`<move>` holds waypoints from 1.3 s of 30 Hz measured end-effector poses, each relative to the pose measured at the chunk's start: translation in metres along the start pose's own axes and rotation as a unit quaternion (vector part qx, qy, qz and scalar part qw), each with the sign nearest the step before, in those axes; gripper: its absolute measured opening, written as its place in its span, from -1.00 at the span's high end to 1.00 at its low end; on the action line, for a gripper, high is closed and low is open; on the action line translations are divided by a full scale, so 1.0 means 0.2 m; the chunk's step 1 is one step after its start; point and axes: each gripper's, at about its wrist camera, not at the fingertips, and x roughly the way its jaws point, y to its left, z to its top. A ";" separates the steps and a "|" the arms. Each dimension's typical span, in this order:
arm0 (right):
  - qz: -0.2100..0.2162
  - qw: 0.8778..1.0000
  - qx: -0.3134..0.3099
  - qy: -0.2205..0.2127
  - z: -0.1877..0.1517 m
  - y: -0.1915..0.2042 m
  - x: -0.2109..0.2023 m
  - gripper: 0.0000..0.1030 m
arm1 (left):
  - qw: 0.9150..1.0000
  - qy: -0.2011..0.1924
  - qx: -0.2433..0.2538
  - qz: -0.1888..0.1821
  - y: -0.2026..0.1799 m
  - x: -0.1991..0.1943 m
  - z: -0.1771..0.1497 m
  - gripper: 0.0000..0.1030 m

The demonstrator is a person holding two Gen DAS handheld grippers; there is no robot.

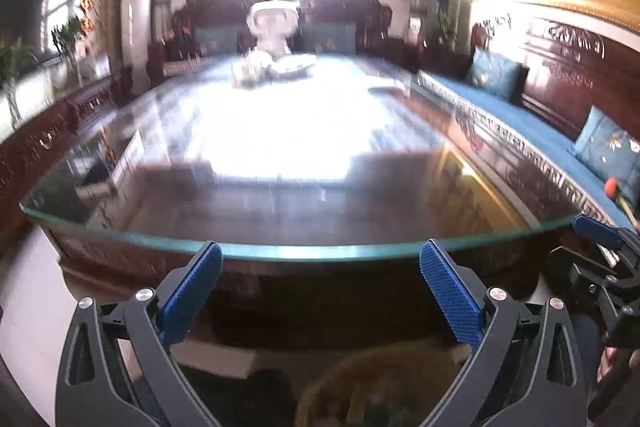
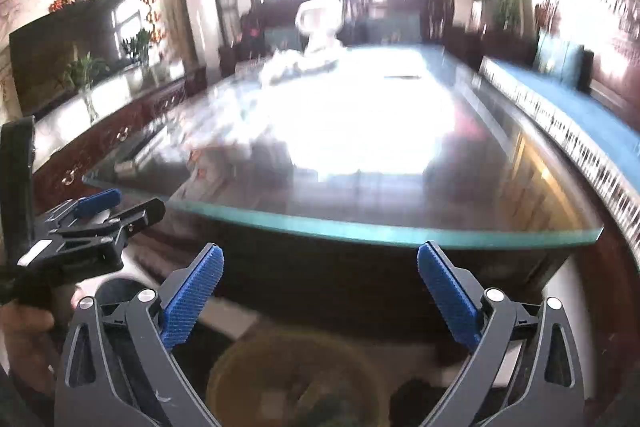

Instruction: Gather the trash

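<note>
My left gripper is open, nothing between its blue pads. It hangs in front of the near edge of the glass-topped wooden table. My right gripper is also open and empty, level with the same table edge. Each gripper shows in the other's view: the right gripper at the right edge, the left gripper at the left. A round yellowish bin stands on the floor below both, also seen as the bin. Blurred white crumpled items lie at the table's far end.
A white jug-like object stands behind the crumpled items. A blue-cushioned wooden bench runs along the table's right side. A low sideboard with plants and a dark screen lines the left wall. Glare from the window covers the table's middle.
</note>
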 end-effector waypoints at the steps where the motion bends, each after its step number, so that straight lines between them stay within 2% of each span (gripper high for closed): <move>1: 0.000 1.000 -0.003 -0.016 0.04 0.01 -0.03 -0.83 | 1.000 -0.007 0.000 0.004 -0.01 -0.02 0.02 -0.92; 6: -0.016 0.998 -0.022 -0.056 0.12 0.06 -0.08 -0.83 | 0.998 -0.043 0.003 0.034 -0.05 -0.07 0.11 -0.92; 10: -0.031 0.997 -0.028 -0.069 0.12 0.07 -0.07 -0.83 | 0.998 -0.047 0.008 0.045 -0.08 -0.08 0.11 -0.92; 15: -0.045 0.997 -0.025 -0.057 0.10 0.05 -0.02 -0.83 | 0.998 -0.039 0.015 0.041 -0.11 -0.03 0.10 -0.92; 21: -0.058 0.997 -0.014 -0.046 0.11 0.02 0.05 -0.83 | 0.997 -0.044 0.029 0.058 -0.13 0.03 0.08 -0.92; 27: -0.063 0.997 -0.009 -0.045 0.15 0.00 0.10 -0.83 | 0.998 -0.043 0.030 0.045 -0.15 0.08 0.11 -0.92; 31: -0.063 0.997 -0.003 -0.047 0.17 -0.02 0.12 -0.83 | 0.997 -0.045 0.033 0.051 -0.16 0.10 0.14 -0.92; 39: -0.072 0.997 0.006 -0.033 0.18 -0.07 0.18 -0.83 | 0.998 -0.051 -0.004 0.040 -0.09 0.16 0.22 -0.92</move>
